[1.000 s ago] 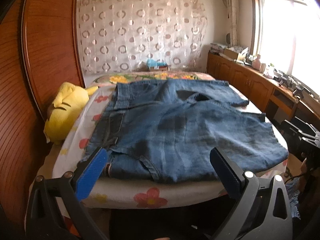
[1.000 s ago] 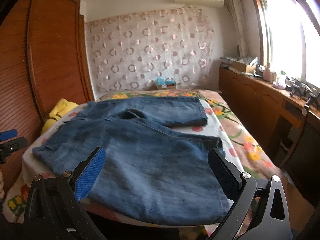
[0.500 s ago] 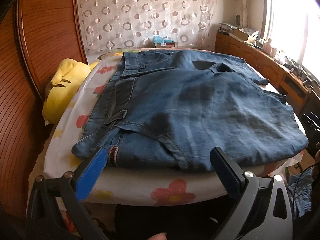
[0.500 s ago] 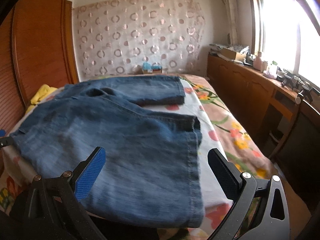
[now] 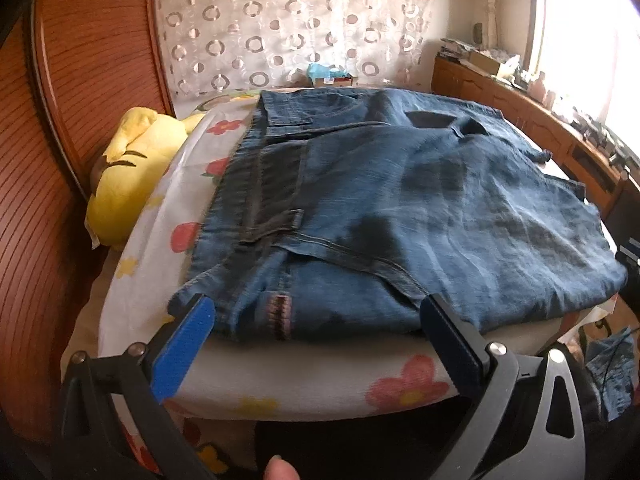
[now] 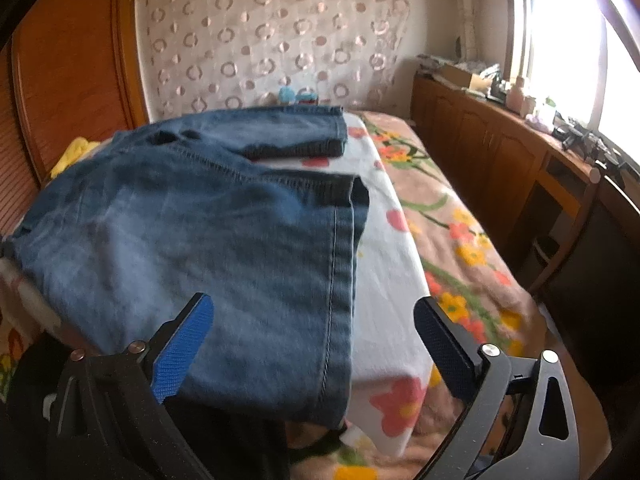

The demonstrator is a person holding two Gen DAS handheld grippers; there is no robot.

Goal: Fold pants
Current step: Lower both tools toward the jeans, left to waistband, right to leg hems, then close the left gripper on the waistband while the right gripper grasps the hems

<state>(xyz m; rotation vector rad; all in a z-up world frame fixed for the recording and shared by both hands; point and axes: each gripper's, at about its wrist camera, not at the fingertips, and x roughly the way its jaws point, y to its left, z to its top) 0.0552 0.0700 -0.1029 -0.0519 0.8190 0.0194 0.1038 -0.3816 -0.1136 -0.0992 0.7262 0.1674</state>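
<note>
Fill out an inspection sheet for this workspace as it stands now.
Surface: bed with floral sheet.
Job's things: denim shorts spread flat, both legs apart, near edge overhanging the bed.
Clutter: yellow plush toy beside the headboard; blue item at the far end.
Grippers: left gripper open, at the waistband corner; right gripper open, over the near leg hem.
Cables: nothing seen.
Surroundings: patterned curtain, wooden cabinets, bright window.
</note>
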